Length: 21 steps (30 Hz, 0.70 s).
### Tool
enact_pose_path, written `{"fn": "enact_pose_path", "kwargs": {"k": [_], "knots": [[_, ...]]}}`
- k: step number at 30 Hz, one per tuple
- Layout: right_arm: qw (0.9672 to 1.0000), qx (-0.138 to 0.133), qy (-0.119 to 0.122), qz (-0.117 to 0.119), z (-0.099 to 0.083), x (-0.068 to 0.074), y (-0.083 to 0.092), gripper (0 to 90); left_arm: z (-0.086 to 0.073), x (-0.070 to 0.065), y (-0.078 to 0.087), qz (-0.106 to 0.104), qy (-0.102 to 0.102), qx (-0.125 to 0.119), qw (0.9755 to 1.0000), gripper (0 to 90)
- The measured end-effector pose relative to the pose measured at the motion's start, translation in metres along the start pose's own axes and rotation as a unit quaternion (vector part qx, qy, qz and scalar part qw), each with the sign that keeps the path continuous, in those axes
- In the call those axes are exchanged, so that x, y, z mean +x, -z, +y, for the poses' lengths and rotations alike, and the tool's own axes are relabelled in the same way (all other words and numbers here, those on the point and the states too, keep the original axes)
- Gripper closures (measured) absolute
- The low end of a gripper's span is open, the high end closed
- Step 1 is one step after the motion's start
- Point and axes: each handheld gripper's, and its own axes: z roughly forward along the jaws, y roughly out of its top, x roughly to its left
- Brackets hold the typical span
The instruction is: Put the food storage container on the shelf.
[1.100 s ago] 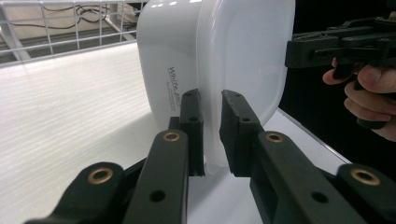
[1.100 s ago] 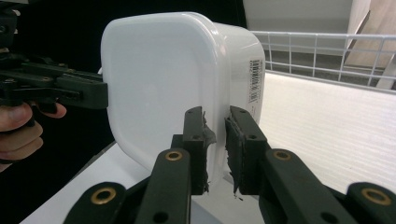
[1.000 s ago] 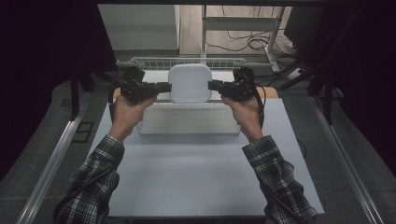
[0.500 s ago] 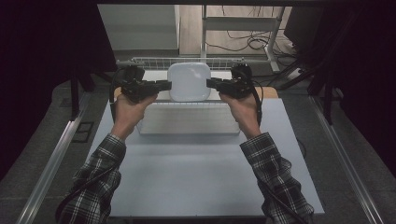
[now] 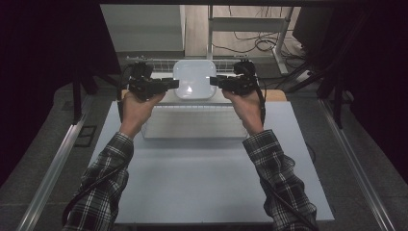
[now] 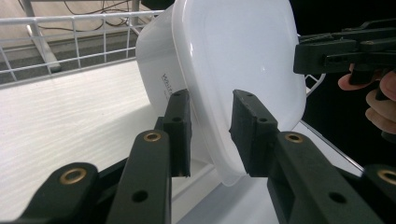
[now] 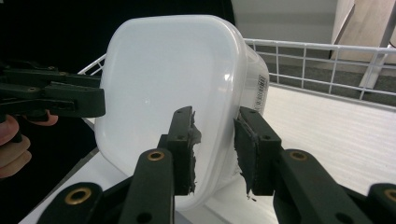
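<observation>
Standing tilted: glossy white square tub (image 5: 193,79) | left hand-held gripper (image 6: 210,135), right hand-held gripper (image 7: 215,144): loosening, rim between.

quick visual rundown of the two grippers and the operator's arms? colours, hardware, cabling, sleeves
Both the left gripper and the right gripper are matte black, each with two flat jaw arms carrying brass-coloured bushings and small bolt holes. The jaws end in rectangular black pads; the right gripper's pads look frayed at the edges. A black cable trails along the forearm. Sleeves are dark plaid with light lines.

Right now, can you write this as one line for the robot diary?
left gripper: opening, astride white tub rim | right gripper: opening, astride opposite rim | tub: tilted on edge, leaning on wire rack
</observation>
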Motion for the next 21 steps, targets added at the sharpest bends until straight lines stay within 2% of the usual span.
{"fn": "enact_pose_path", "kwargs": {"k": [7,13,21], "knots": [[1.0,0.003,-0.001,-0.004,0.004,-0.001,-0.006,64.9,0.004,0.005,-0.004,0.004,0.003,0.002,1.0,66.8],[0.9999,0.012,0.0,-0.008,0.007,-0.002,-0.012,60.9,0.008,0.007,-0.007,0.016,0.003,0.005,0.9998,62.7],[0.9996,0.019,-0.021,-0.001,0.01,-0.009,-0.018,55.4,0.013,0.014,-0.014,0.03,0.009,0.004,0.9995,55.1]]}}
